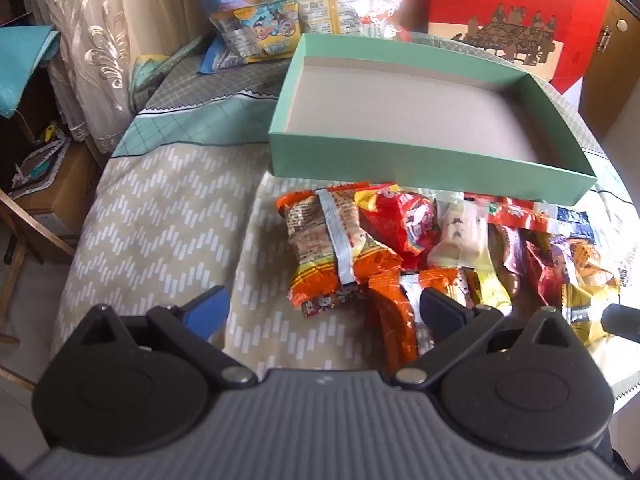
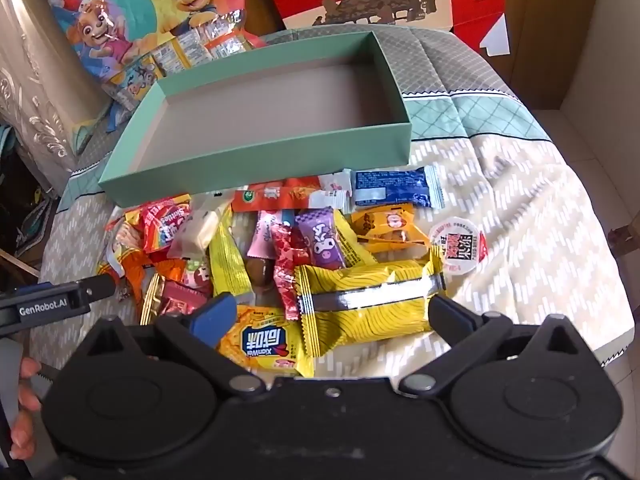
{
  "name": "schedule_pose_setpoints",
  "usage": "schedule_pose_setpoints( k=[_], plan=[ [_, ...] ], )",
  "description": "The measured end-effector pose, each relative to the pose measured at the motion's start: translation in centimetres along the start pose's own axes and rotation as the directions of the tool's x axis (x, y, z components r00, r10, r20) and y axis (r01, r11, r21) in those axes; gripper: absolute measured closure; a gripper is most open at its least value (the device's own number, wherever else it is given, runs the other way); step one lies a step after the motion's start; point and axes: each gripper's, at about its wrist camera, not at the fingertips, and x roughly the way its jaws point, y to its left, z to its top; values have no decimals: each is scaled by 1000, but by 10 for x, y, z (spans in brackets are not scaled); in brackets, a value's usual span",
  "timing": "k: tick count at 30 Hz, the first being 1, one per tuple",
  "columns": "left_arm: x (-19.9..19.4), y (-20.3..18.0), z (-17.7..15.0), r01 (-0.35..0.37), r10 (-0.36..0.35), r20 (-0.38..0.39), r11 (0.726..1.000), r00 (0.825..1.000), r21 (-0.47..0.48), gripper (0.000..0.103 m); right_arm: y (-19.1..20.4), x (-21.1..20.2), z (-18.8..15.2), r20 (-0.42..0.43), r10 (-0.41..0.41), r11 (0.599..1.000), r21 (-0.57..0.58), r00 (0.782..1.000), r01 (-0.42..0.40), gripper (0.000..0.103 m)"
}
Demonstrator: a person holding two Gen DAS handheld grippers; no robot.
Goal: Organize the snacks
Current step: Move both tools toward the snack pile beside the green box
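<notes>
With both grippers (image 1: 324,312) (image 2: 332,316) spread empty, one loose packet (image 2: 368,300) should be pinched mid-body and carried into the box (image 2: 256,164).

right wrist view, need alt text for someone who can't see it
An open right gripper hovers over a pile of snack packets on a patterned cloth, a large yellow packet between its jaws. Behind the pile sits an empty green box.

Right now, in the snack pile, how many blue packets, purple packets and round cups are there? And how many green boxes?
Blue packets: 1
Purple packets: 1
Round cups: 1
Green boxes: 1
Total: 4
</notes>
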Motion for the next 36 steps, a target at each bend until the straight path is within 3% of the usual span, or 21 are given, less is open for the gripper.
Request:
schedule_pose_setpoints(
  k=[11,13,25,36],
  plan=[
    [-29,-23,-10,7,-7,47,1000,999,-1,0,9,-2,5,-5,-4,1000,2,1000,4,0],
    [-19,5,2,28,-28,17,1000,999,-8,0,4,-7,4,-1,3,1000,4,1000,-3,0],
    [-19,6,-2,35,-35,-9,999,999,-6,0,-4,-11,-3,12,2,1000,19,1000,-2,0],
    [6,-3,-17,41,-36,-110,998,993,41,0,-7,-7,-13,47,-29,1000,11,998,29,0]
  ],
)
